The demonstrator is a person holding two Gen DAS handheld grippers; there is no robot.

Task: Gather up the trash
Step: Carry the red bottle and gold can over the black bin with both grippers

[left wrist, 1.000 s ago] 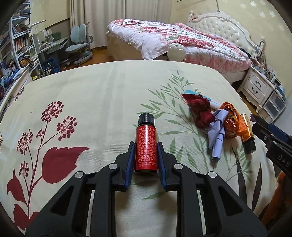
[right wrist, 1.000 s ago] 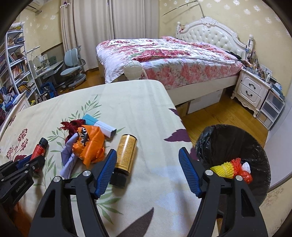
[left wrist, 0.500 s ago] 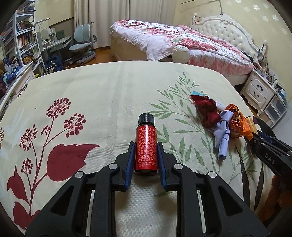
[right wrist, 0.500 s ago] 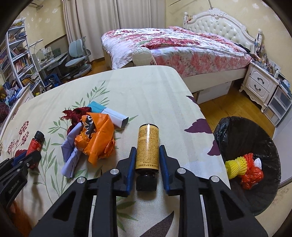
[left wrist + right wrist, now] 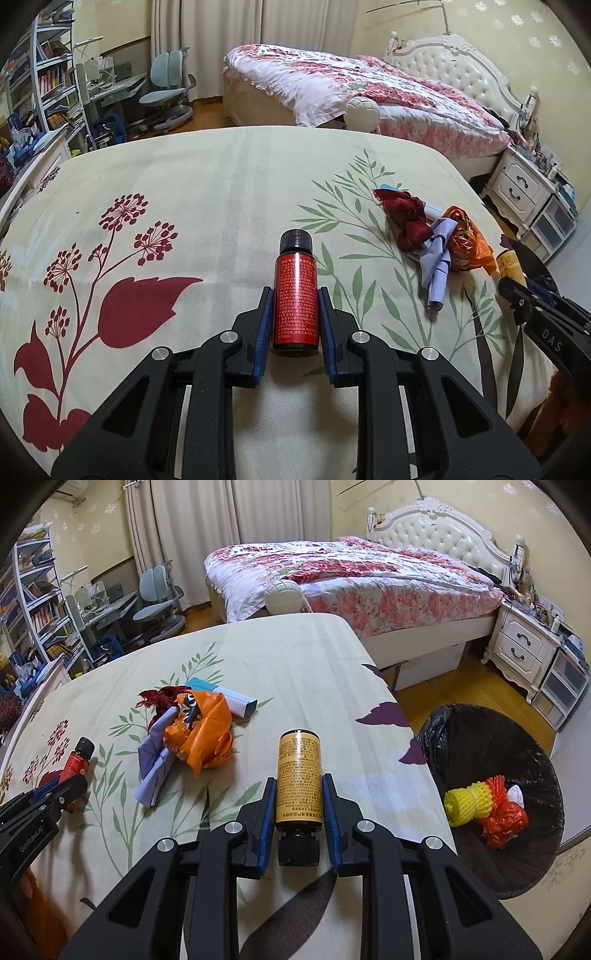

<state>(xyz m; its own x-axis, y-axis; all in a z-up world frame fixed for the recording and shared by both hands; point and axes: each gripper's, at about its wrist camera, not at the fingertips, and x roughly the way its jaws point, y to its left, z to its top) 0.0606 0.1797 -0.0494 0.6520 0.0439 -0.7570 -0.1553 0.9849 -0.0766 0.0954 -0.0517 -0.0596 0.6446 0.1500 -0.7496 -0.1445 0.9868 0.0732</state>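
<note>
Left wrist view: the left gripper point(image 5: 295, 321) squeezes the red bottle point(image 5: 295, 295) lying on the table point(image 5: 221, 177). The right gripper point(image 5: 299, 812) squeezes the yellow bottle point(image 5: 299, 775), so both can go into the bin point(image 5: 535, 768) beside the table.

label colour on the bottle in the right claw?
Yellow-gold with dark print, black cap; the bottle shows best in the right wrist view.

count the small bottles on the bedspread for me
2: a red bottle clamped in the left gripper, and a yellow bottle clamped in the right gripper. The wrapper pile could hide more.
</note>
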